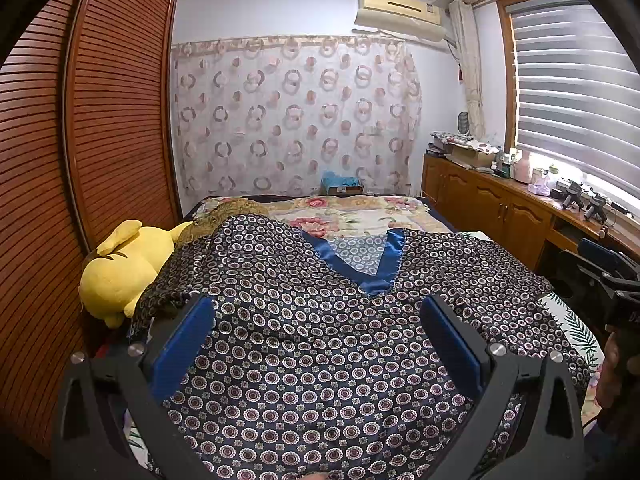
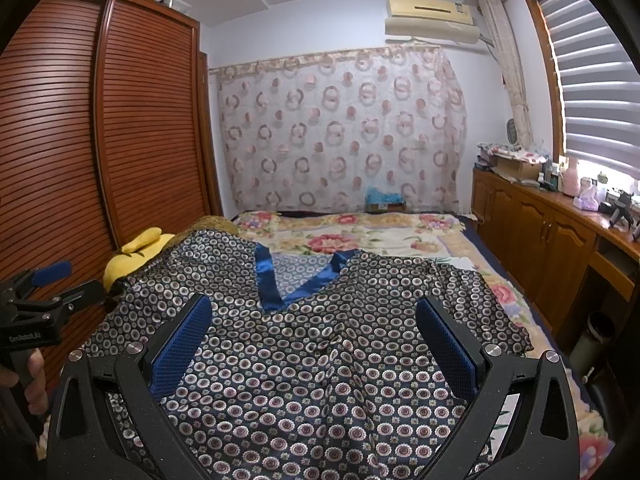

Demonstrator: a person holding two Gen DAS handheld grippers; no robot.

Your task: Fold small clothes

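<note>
Left wrist: patterned top [image 1: 312, 352] between spread claw [image 1: 318, 312].

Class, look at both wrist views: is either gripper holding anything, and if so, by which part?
Nothing is held. The left gripper and the right gripper both have their jaws wide apart above the shirt, which lies spread on the bed.

Pyjama top [image 1: 320, 360]: navy, ringed floral medallions, blue satin V-neck trim [image 1: 380, 268]. Plush toy [image 1: 120, 272]: yellow. Bedspread [image 1: 360, 212]: cream, pink flowers. Gripper pads [image 2: 180, 352]: blue.
</note>
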